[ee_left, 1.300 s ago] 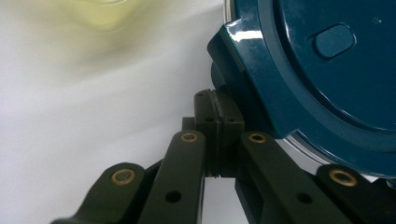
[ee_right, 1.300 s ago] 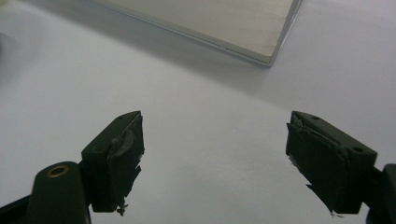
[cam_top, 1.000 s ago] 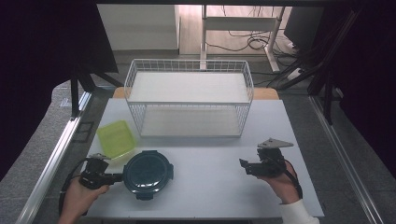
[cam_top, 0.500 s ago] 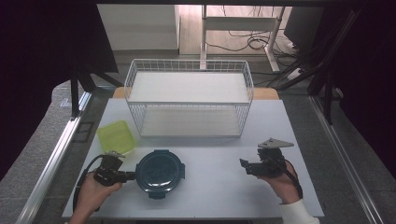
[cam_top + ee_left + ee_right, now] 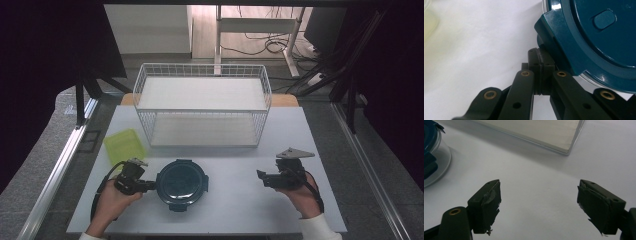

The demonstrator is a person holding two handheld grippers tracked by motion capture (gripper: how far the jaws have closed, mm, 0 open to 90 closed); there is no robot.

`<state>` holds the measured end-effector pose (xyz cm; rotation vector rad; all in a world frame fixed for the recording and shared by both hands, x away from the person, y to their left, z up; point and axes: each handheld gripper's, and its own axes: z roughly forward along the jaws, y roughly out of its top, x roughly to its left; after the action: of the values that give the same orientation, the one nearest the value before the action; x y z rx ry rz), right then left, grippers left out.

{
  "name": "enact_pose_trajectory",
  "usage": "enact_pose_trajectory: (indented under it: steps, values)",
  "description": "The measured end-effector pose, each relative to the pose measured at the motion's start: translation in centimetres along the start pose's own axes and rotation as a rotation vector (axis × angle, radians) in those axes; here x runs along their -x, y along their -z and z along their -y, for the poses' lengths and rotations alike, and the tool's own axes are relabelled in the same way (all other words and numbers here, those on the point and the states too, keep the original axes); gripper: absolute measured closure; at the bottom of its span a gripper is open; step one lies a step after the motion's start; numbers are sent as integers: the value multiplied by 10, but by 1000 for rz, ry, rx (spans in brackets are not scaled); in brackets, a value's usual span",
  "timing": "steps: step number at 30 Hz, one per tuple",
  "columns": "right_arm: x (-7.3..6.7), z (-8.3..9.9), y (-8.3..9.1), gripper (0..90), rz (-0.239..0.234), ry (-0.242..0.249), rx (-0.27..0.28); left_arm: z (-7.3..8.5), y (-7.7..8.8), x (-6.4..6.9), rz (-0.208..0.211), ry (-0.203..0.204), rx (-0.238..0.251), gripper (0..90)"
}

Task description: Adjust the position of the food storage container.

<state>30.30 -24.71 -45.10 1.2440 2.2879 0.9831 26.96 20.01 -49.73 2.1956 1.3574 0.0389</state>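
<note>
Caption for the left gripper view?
Shut left gripper pressed against the teal lid's clip on the white table.

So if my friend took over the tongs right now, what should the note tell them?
Left tongs: shut, tips pressed against the left edge of the round dark-teal lidded container, beside one of its clips. It has slid rightward along the table over the last second.
Right tongs: open, holding nothing, resting at the table's right side.
Yellow-green lid: flat at the left, apart from the container.
White wire rack: at the back, nothing on its shelves.
Done: container nudged toward the middle.
Left: probably getting it gripped and moved on, maybe into the rack.
</note>
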Motion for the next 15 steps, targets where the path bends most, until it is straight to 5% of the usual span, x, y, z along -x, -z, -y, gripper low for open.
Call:
enact_pose_trajectory:
  steps: [15]
  values:
    - [1,-1,2,193,0,0,4,-23,-18,34,7,-92,-28,900]
